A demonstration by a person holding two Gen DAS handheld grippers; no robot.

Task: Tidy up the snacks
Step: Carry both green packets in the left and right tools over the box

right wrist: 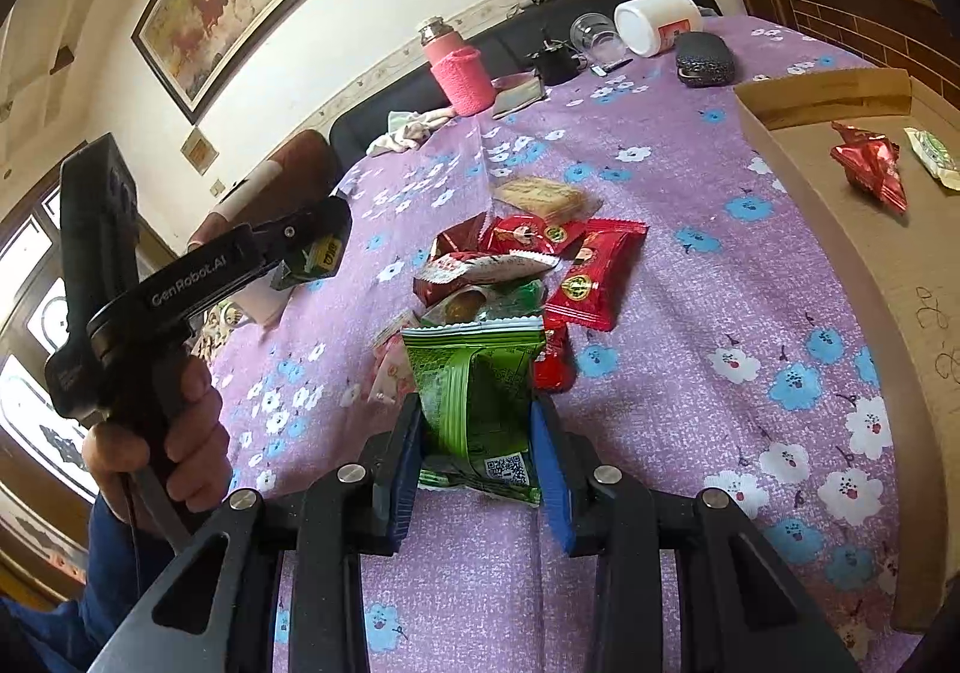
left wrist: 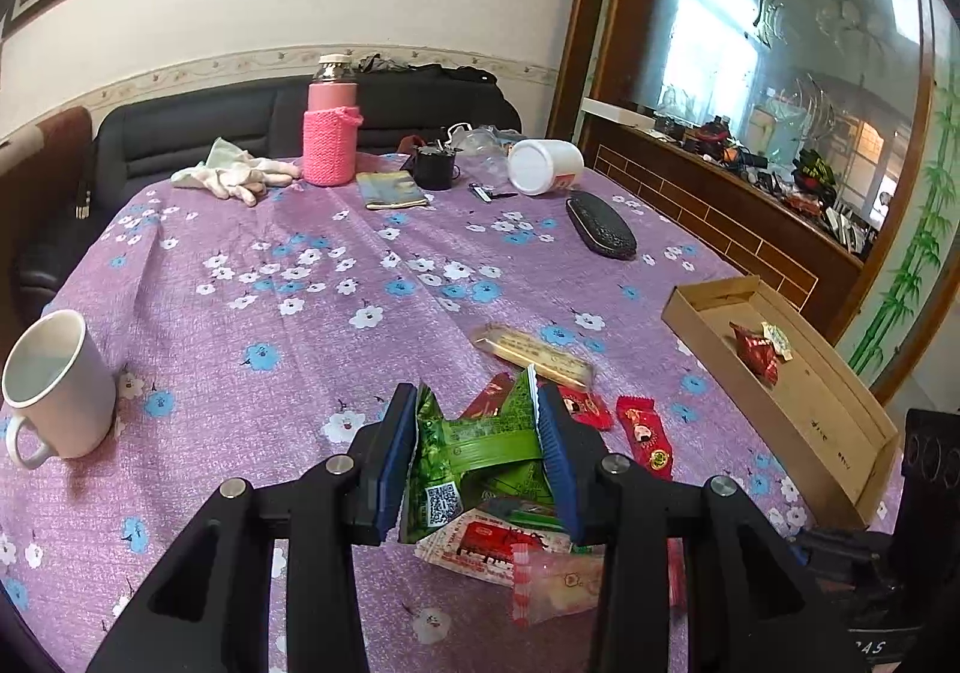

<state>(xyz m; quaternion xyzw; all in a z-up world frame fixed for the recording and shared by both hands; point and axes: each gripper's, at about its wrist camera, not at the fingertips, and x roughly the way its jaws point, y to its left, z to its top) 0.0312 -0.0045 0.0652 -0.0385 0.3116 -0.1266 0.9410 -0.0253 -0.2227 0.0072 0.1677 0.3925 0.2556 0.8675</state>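
My left gripper [left wrist: 477,460] is shut on a green snack packet [left wrist: 474,451], held just above a pile of snacks [left wrist: 528,547] on the purple flowered tablecloth. In the right wrist view the left gripper [right wrist: 312,247] shows at left, held by a hand, with that green packet [right wrist: 315,259] in its jaws. My right gripper [right wrist: 477,454] is shut on another green snack packet [right wrist: 477,391] in front of the pile of red and mixed snacks [right wrist: 528,277]. A cardboard box [left wrist: 840,433] at the right holds a red snack [left wrist: 753,352] and a pale one [left wrist: 777,340].
A white mug [left wrist: 54,385] stands at the left. At the far side are a pink flask [left wrist: 330,132], white gloves [left wrist: 234,175], a black cup [left wrist: 433,167], a tipped white jar [left wrist: 543,165] and a black case [left wrist: 600,224]. A yellow bar packet [left wrist: 531,355] lies beyond the pile.
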